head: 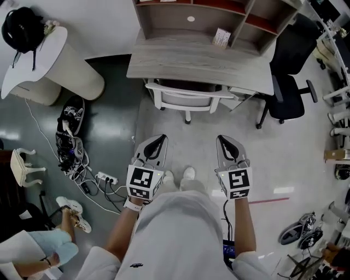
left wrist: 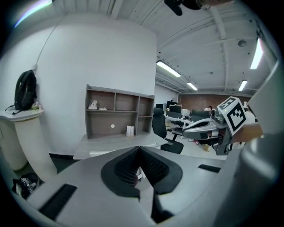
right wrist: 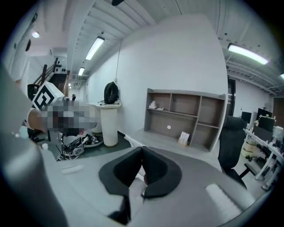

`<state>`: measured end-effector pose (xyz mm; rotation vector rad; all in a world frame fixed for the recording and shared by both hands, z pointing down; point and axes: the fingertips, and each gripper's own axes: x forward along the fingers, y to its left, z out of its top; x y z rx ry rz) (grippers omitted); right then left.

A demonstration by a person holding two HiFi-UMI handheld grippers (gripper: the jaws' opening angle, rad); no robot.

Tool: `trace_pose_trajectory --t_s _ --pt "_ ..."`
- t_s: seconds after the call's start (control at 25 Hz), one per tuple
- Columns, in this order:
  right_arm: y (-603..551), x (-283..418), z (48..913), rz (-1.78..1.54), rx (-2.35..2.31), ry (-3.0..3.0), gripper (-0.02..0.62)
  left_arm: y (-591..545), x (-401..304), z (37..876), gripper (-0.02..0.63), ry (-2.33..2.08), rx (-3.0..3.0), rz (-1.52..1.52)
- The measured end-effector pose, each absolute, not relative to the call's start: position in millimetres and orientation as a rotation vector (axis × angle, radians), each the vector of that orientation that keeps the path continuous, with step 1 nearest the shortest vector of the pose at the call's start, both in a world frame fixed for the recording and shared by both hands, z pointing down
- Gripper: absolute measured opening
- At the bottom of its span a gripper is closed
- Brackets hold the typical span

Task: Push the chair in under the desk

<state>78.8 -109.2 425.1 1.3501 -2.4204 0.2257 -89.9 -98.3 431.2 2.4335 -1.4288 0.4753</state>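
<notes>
Jaws on the left gripper (head: 156,146) are clenched tight, their dark ribbed pads (left wrist: 153,166) meeting along one line with nothing between them. The right gripper (head: 227,146) is the same: its jaws are pressed together and empty, as the right gripper view shows (right wrist: 142,150). Both grippers are held side by side in front of the person's body, above the pale floor (head: 164,123) and a pair of white shoes (head: 188,174), pointing toward the grey wood-grain bench (head: 180,63).

A white chair with an open slatted back (head: 188,98) sits with its seat under the bench, its backrest just beside the bench's front edge. It is well apart from both grippers. A brown open shelf unit (head: 180,16) stands on the bench. To the right is a black office chair (head: 290,82); to the left, a white round pedestal (head: 71,65) carries a black backpack (head: 22,28).
</notes>
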Motion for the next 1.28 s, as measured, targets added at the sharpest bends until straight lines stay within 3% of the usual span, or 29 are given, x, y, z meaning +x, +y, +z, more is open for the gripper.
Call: trace_pose_trajectory --t_s 0.44,1.28 --pt "-42 87 399 0.236 1.464 -2.435 0.012 -48 -98 410 0.006 -1.478 2.385 0.369" --pt "-40 52 364 0.145 1.391 -2.524 0.011 -34 -86 370 0.006 -1.482 2.476 0.269"
